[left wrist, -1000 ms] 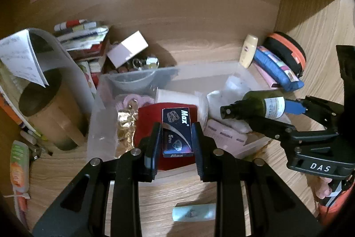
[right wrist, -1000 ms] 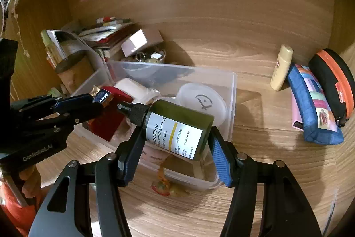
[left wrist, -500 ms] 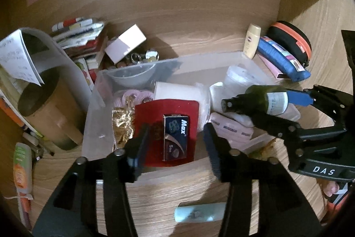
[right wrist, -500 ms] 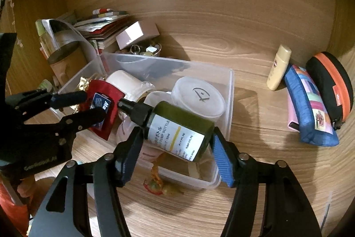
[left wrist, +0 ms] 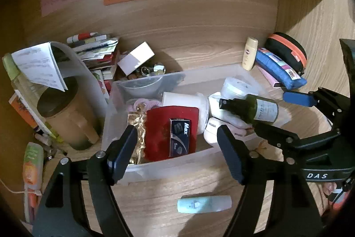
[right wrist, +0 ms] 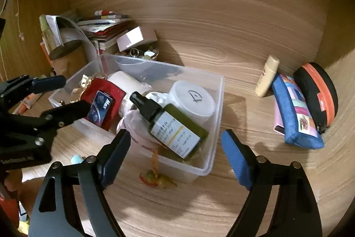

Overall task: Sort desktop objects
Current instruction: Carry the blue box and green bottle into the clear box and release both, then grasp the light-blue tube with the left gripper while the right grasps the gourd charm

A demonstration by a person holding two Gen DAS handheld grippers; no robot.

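A clear plastic bin (left wrist: 168,164) stands on the wooden desk. Inside it, a dark blue "Max" box (left wrist: 179,140) lies on a red pouch (left wrist: 162,123). My left gripper (left wrist: 176,137) hovers over the bin's near wall, its jaws opening, both pads well clear of the box. A dark green pump bottle (right wrist: 175,128) lies tilted on the things in the bin (right wrist: 218,103), its black cap pointing up-left. My right gripper (right wrist: 175,139) is in front of it, jaws opening, with neither pad touching the bottle. The left gripper (right wrist: 68,93) shows at the left of the right wrist view.
A pale blue tube (left wrist: 204,203) lies on the desk before the bin, and an orange-green trinket (right wrist: 157,179) sits by its near corner. To the right are a cream bottle (left wrist: 249,56), a blue pouch (left wrist: 279,69) and a black-orange case (left wrist: 286,48). A brown cup (left wrist: 66,112) and stacked books stand left.
Both grippers have opened. The left one let the Max box drop onto the red pouch and drew back a little. The right one let go of the green bottle, which now lies in the bin.
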